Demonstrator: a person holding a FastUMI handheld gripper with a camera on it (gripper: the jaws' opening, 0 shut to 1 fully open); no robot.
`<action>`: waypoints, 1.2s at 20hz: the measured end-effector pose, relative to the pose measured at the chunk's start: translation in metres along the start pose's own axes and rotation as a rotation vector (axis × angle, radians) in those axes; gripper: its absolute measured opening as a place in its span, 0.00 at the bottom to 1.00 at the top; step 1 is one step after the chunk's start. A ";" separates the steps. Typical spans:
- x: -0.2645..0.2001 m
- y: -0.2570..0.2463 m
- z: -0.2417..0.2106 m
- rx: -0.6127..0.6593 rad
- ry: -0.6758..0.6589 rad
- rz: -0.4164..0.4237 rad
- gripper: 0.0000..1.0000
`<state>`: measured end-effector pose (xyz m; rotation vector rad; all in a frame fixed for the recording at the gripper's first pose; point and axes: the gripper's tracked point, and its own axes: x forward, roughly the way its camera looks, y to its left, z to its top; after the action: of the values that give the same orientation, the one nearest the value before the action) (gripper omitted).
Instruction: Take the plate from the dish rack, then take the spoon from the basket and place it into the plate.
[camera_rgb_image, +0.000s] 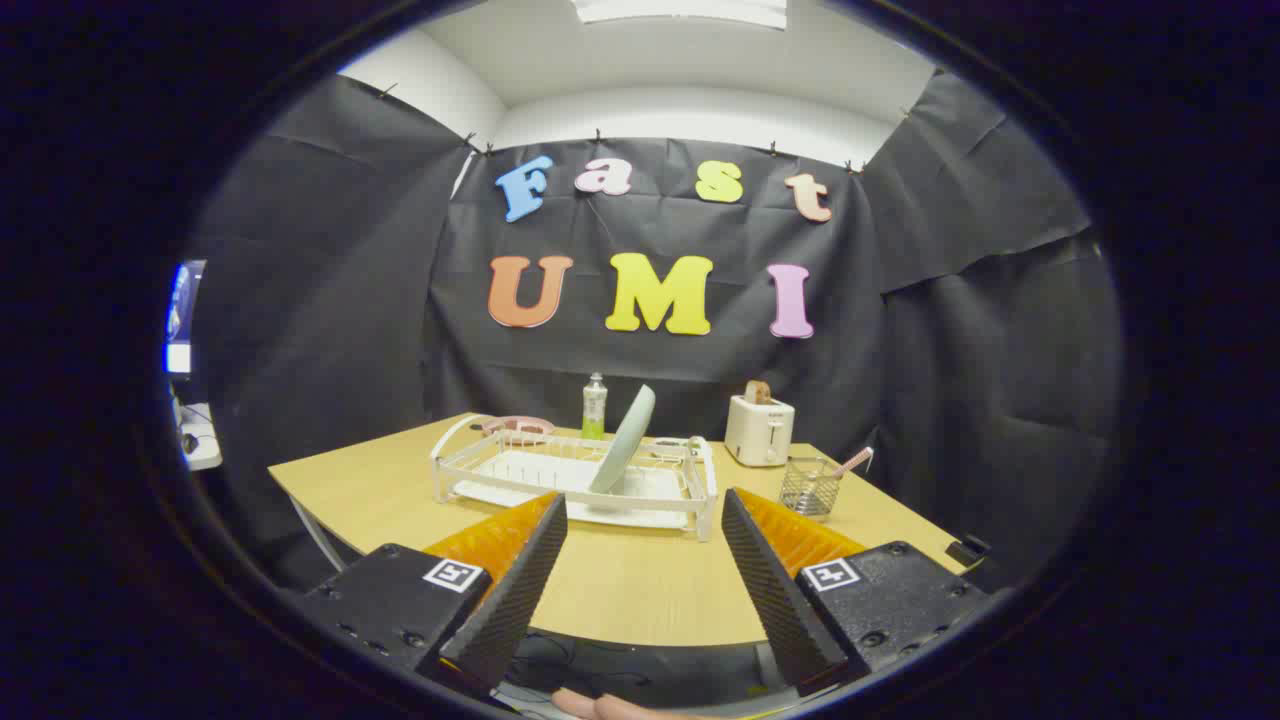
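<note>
A pale green plate (625, 442) stands on edge, leaning, in the white dish rack (575, 478) on the wooden table (640, 585). To the right of the rack is a small wire basket (810, 487) with a pink-handled spoon (853, 462) sticking out of it. My gripper (645, 515) is open, held back over the table's near edge. The rack and plate lie beyond the fingers, and nothing is between them.
A white toaster (759, 430) with a slice of bread stands behind the basket. A green bottle (594, 407) and a pink dish (518, 427) sit behind the rack. A small dark object (968, 549) lies at the table's right edge. A fingertip (600, 706) shows below the fingers.
</note>
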<state>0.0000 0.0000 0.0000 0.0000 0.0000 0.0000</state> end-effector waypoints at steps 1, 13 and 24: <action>0.001 0.000 0.001 -0.002 -0.004 -0.006 1.00; 0.008 0.009 0.002 0.010 -0.014 -0.009 1.00; 0.093 0.016 0.035 0.157 0.112 0.057 1.00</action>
<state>0.0934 0.0157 0.0349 0.1573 0.1117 0.0567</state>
